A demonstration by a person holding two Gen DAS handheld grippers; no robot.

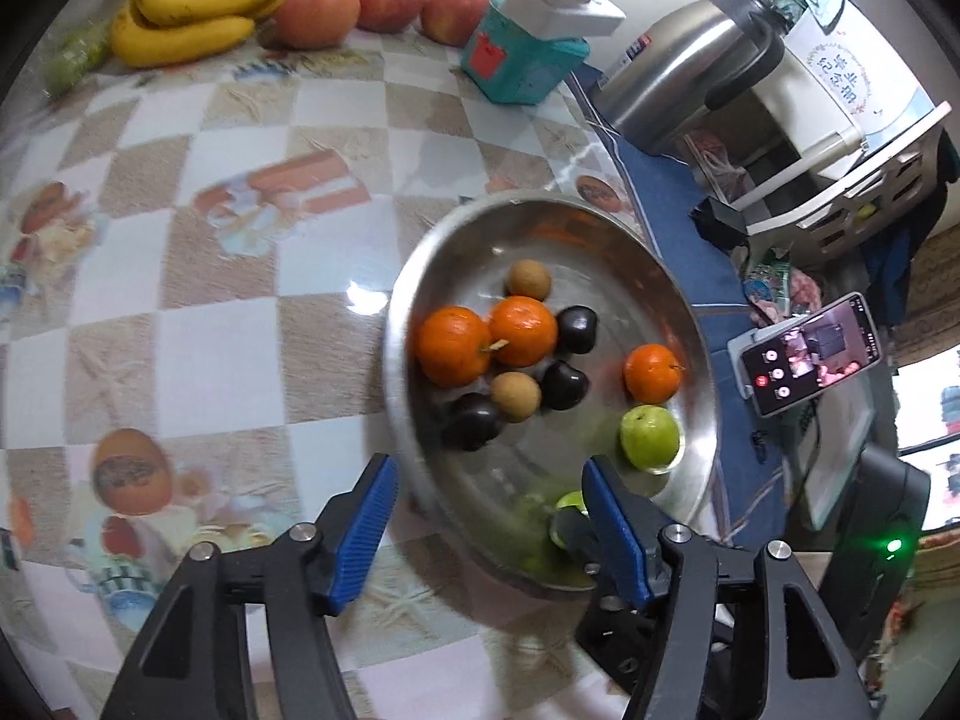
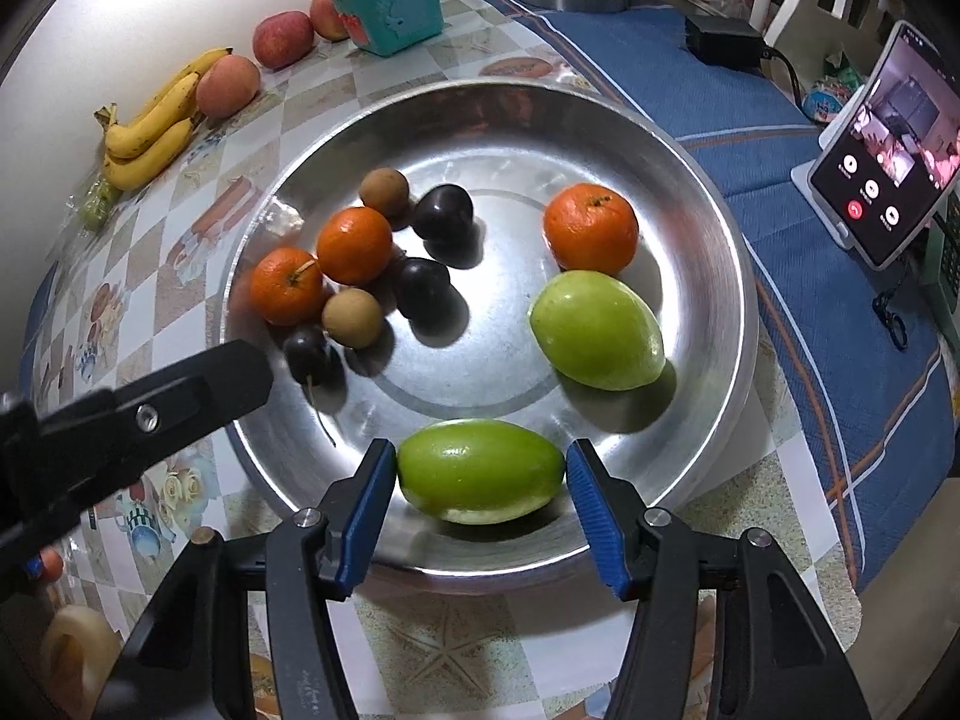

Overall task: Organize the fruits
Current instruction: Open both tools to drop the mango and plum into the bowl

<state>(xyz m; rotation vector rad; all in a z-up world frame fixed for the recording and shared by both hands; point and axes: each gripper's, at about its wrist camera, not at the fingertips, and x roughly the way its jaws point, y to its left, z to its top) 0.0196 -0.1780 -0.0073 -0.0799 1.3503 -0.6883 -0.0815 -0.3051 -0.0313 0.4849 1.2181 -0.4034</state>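
Observation:
A steel bowl [image 2: 708, 222] [image 1: 420, 276] on the table holds three oranges [image 2: 591, 228], dark plums [image 2: 423, 288], brown longans [image 2: 352, 318] and two green fruits. My right gripper [image 2: 480, 474] is open, its blue pads on either side of the near green fruit [image 2: 480, 471] at the bowl's front; whether they touch it I cannot tell. The second green fruit [image 2: 597, 330] lies behind it. My left gripper [image 1: 489, 495] is open and empty above the bowl's near rim; its arm shows in the right wrist view [image 2: 150, 414].
Bananas [image 1: 192, 6] and three apples [image 1: 318, 15] lie along the far wall. A teal box [image 1: 522, 60], a steel kettle [image 1: 684, 78] and a white basket [image 1: 840, 180] stand at the back right. A phone [image 2: 888, 156] on a stand sits on the blue cloth.

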